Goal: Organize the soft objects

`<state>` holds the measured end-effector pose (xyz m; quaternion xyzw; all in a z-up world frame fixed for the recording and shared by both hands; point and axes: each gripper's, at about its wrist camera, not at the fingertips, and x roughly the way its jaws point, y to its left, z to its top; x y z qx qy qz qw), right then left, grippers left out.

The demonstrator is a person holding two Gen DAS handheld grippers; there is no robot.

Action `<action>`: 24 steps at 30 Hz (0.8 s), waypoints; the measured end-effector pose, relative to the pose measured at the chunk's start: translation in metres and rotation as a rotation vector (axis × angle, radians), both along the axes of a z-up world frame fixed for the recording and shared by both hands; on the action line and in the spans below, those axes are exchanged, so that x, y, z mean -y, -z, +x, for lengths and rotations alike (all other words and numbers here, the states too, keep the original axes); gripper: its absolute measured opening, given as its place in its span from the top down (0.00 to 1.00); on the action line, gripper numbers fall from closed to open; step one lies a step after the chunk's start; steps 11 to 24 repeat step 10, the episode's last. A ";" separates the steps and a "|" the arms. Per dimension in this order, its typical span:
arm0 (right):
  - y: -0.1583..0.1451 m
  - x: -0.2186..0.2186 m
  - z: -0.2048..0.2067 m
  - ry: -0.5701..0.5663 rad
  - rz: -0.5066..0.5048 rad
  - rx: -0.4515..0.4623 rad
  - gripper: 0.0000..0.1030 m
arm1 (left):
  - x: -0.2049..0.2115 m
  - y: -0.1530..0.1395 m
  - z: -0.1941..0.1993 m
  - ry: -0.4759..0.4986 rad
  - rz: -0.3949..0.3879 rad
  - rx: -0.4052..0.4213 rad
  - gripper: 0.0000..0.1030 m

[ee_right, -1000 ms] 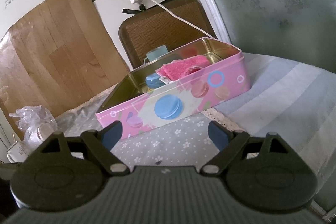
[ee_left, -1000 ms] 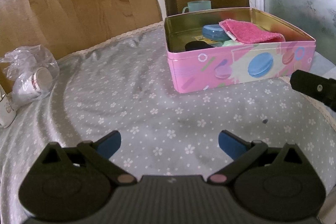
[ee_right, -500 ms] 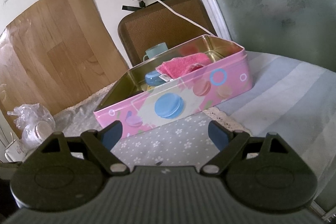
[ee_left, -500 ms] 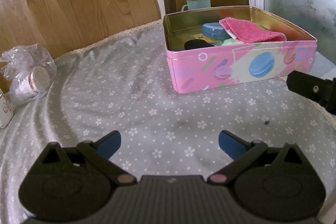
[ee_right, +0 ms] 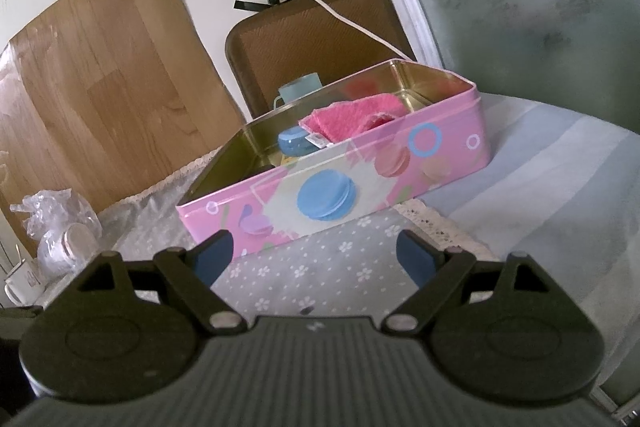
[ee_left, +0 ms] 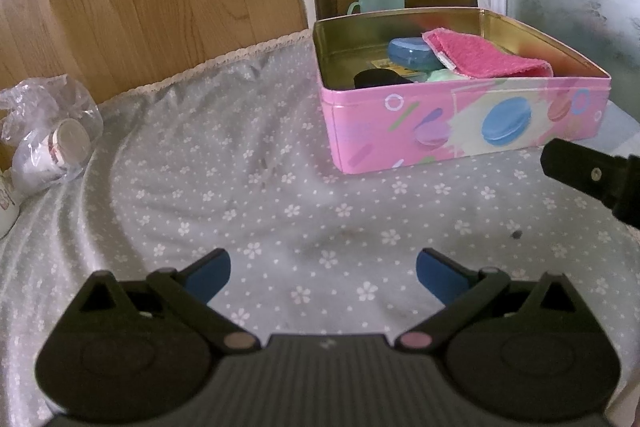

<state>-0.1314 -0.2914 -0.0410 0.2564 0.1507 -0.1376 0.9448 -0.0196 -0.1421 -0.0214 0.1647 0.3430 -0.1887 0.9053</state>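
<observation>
Hovering empty above the flowered grey cloth (ee_left: pixel 240 163), the left hand-held gripper (ee_left: pixel 323 269) and right hand-held gripper (ee_right: pixel 314 255) both stand spread — the pink towel (ee_left: pixel 486 57) lies folded inside the open pink tin (ee_left: pixel 460 131), overlapping a blue case (ee_left: pixel 410 51)

The near wall of the pink tin (ee_left: pixel 460 131) hides the lower parts of what lies inside it: the black object (ee_left: pixel 376 79) shows only its top, and the pale green item (ee_left: pixel 444 75) under the pink cloth (ee_left: pixel 484 57) cannot be identified. Behind the tin, its rear wall cuts off the base of the teal mug (ee_left: pixel 380 2). Left of the tin, the plastic bag (ee_left: pixel 44 131) blurs its contents, and the white container (ee_left: pixel 6 203) beside it is cropped by the frame edge.
</observation>
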 end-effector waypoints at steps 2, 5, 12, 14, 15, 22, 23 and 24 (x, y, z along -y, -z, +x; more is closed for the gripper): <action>0.000 0.000 0.002 -0.002 -0.002 -0.002 0.12 | 0.000 0.001 0.002 -0.001 -0.001 -0.004 0.00; 0.000 -0.001 0.004 -0.004 -0.006 -0.007 0.12 | -0.001 0.002 0.005 -0.001 -0.005 -0.010 0.00; 0.000 -0.004 0.009 -0.011 -0.023 -0.016 0.12 | -0.004 0.001 0.006 0.039 -0.054 -0.017 0.00; 0.000 -0.004 0.009 -0.011 -0.023 -0.016 0.12 | -0.004 0.001 0.006 0.039 -0.054 -0.017 0.00; 0.000 -0.004 0.009 -0.011 -0.023 -0.016 0.12 | -0.004 0.001 0.006 0.039 -0.054 -0.017 0.00; 0.000 -0.004 0.009 -0.011 -0.023 -0.016 0.12 | -0.004 0.001 0.006 0.039 -0.054 -0.017 0.00; 0.000 -0.004 0.009 -0.011 -0.023 -0.016 0.12 | -0.004 0.001 0.006 0.039 -0.054 -0.017 0.00; 0.000 -0.004 0.009 -0.011 -0.023 -0.016 0.12 | -0.004 0.001 0.006 0.039 -0.054 -0.017 0.00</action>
